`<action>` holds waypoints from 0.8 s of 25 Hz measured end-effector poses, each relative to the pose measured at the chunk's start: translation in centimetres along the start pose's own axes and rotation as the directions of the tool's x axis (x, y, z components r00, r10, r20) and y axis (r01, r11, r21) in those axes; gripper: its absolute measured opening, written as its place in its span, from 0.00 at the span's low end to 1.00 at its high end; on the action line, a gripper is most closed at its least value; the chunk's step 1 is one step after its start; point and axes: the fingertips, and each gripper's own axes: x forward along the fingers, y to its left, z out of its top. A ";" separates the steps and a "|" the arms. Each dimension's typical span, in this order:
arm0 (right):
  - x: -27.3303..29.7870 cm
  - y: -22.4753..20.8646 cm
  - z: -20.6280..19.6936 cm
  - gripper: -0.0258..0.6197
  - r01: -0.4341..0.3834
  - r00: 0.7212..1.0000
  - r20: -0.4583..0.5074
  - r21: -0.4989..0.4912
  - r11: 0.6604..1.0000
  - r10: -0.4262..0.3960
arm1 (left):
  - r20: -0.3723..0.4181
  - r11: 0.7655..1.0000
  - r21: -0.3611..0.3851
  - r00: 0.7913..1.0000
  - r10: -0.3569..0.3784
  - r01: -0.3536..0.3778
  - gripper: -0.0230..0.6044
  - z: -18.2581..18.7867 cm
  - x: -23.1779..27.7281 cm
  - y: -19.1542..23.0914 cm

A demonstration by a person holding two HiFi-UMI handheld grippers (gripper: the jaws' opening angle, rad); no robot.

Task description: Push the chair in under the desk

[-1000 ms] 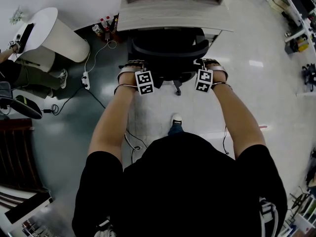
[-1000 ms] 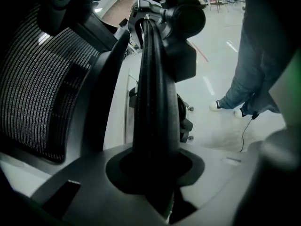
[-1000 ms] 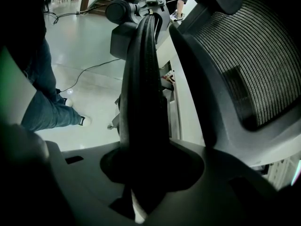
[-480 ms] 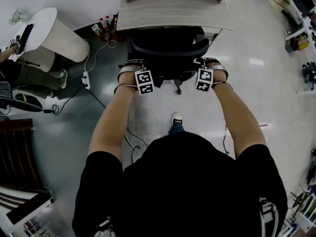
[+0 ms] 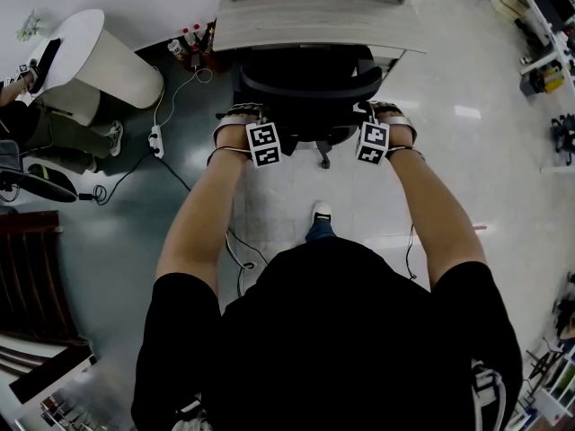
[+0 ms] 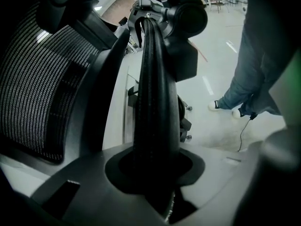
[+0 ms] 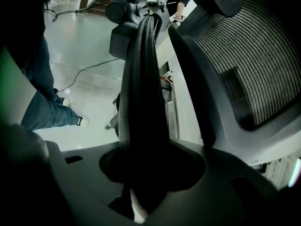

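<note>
The black mesh office chair (image 5: 305,88) stands with its seat tucked under the pale wooden desk (image 5: 314,21), backrest toward me. My left gripper (image 5: 241,115) is shut on the chair's left armrest (image 6: 153,102), whose dark pad fills the gap between the jaws in the left gripper view (image 6: 155,173). My right gripper (image 5: 382,113) holds the right armrest (image 7: 141,102) the same way (image 7: 150,173); its jaws have just been opening a little, with the pad still filling the gap between them. The mesh backrest (image 6: 33,79) (image 7: 249,55) rises beside each armrest.
A white rounded table (image 5: 99,61) stands left of the desk, with a seated person (image 5: 54,133) beside it. A power strip (image 5: 156,145) and cables lie on the floor; bottles (image 5: 189,43) stand by the desk's left corner. My foot (image 5: 321,215) is behind the chair.
</note>
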 end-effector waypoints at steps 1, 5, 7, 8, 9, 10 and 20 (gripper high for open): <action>0.0 0.0 -0.1 0.26 0.005 1.000 -0.002 0.001 1.000 -0.005 | -0.003 1.000 -0.001 1.000 -0.011 0.011 0.21 0.0 0.1 -0.1; 0.0 -0.2 0.0 0.29 0.017 1.000 -0.012 0.007 1.000 -0.017 | -0.021 0.997 -0.025 0.997 -0.069 0.069 0.21 -0.2 0.1 -0.5; -0.1 0.0 -0.2 0.33 0.000 1.000 -0.016 0.027 1.000 0.000 | -0.030 0.995 -0.043 0.996 -0.088 0.087 0.22 -0.3 -0.1 -0.6; -0.3 0.1 -0.4 0.37 -0.003 1.000 -0.020 0.047 0.999 0.004 | -0.034 0.995 -0.051 0.995 -0.089 0.087 0.24 -0.4 -0.3 -0.5; -0.5 0.0 -0.7 0.42 0.000 1.000 -0.023 0.069 0.998 0.001 | -0.037 0.995 -0.059 0.996 -0.085 0.083 0.26 -0.5 -0.6 -0.5; -0.8 -0.2 -1.1 0.42 0.010 1.000 -0.024 0.089 0.996 -0.008 | -0.038 0.995 -0.066 0.996 -0.079 0.076 0.27 -0.5 -0.9 -0.4; -6.7 -0.5 -2.2 0.40 0.100 0.994 0.013 0.292 0.951 -0.109 | 0.026 0.946 -0.324 0.999 -0.021 0.029 0.37 -1.3 -4.8 -0.3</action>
